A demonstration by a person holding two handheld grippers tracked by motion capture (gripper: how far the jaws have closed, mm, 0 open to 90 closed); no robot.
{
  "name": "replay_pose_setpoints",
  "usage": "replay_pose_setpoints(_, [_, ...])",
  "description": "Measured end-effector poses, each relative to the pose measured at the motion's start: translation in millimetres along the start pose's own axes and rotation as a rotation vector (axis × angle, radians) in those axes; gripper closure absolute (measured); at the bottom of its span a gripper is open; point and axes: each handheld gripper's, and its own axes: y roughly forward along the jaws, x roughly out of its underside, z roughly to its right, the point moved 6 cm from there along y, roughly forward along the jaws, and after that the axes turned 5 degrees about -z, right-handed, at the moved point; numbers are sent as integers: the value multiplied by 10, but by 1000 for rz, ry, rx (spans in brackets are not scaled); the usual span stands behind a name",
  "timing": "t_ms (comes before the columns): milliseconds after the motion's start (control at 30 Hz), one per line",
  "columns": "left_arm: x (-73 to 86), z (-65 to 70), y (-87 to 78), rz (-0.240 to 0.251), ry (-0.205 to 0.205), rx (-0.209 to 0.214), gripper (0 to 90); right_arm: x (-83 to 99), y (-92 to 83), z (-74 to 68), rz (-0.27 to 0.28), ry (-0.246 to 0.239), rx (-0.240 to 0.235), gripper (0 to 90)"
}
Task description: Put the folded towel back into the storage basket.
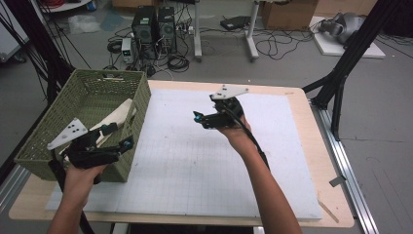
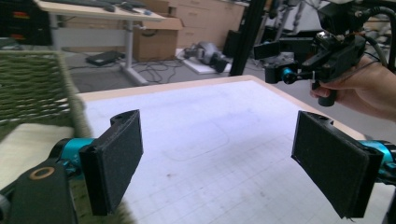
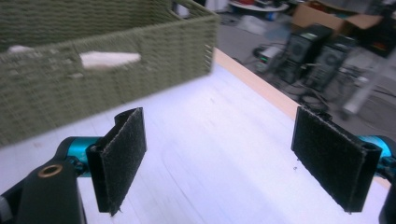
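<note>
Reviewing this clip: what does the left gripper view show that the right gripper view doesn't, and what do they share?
Left gripper view alone: the person's right hand holding the other tongs above the white mat, plus a desk behind. Right gripper view alone: the basket's side handle slot with a pale thing inside it, and computer towers on the floor. Both: the green basket, the mat, and open, empty black pads.

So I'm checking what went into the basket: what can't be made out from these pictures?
- High view: the cream-coloured item in the green woven basket is partly hidden by the left hand-held gripper; what it is can't be told.
- Right gripper view: a pale patch shows through the handle slot, blurred.
</note>
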Motion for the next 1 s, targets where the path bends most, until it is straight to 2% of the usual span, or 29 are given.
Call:
replay_pose_setpoints(367, [93,324,391,0,84,140,165,667,-794,276,10,82,135,164])
replay_pose_setpoints(467, [166,394,507,-23,87,188,167,881,-964,318,3,99,174,163])
replay_pose_setpoints(500, [197,417,546,-37,92,203,173,1022,-1063,331,-9,107,197,163])
replay_pose_setpoints(567, [259,453,619,-49,106,212,173,1086,-1107,339,-12,101,210,162])
replay_pose_setpoints(733, [358,523,762,-49,113,234,173,1338,-1303,326,-10,131,252,159])
replay_pose_setpoints(867, [421,554,852,-44,125,228,172,1466,-1403,304,-5,155,278,159])
replay_pose_setpoints(933, [462,562,897,-47,125,222,170,1534,-1461,296,-5,151,296,159])
replay_pose_setpoints(1000, [507,569,935,-54,144,211,171,1589,-1501,290,-2,163,302,159])
